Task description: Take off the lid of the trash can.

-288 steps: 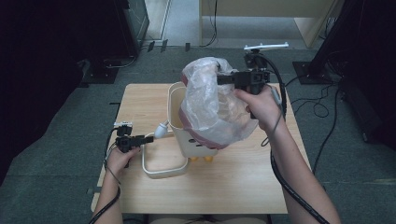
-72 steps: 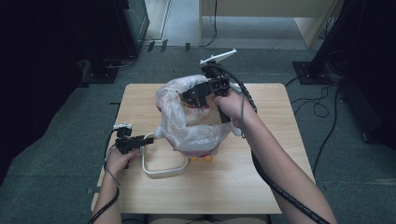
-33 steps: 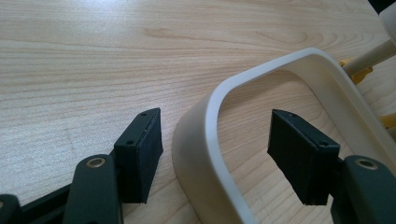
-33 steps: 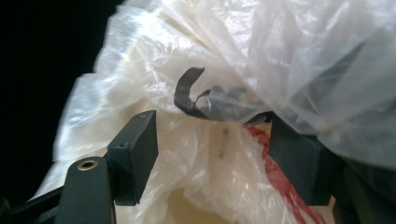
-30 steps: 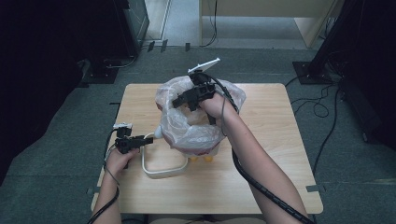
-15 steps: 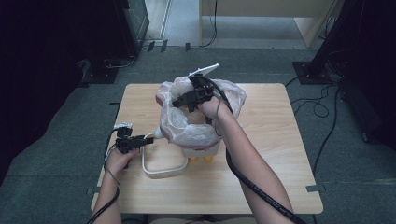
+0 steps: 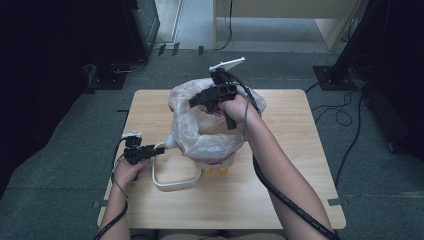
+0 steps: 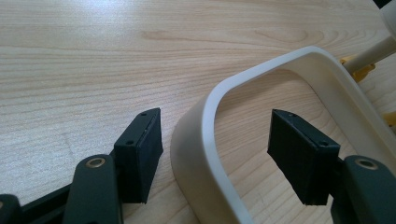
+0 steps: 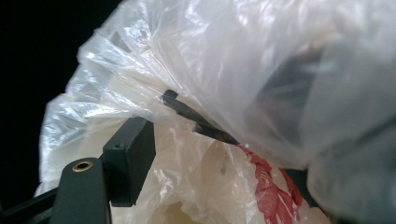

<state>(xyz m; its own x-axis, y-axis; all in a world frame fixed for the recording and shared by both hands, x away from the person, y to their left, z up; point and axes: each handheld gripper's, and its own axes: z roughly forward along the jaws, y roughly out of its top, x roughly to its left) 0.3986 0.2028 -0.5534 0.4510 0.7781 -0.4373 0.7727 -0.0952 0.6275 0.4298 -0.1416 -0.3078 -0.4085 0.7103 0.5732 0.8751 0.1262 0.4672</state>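
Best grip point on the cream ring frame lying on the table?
Take the ring frame at its near curved end: a thin upright wall, so one jaw goes inside and one outside, coming in low from the left gripper side. Those jaws already straddle it, not pressing.
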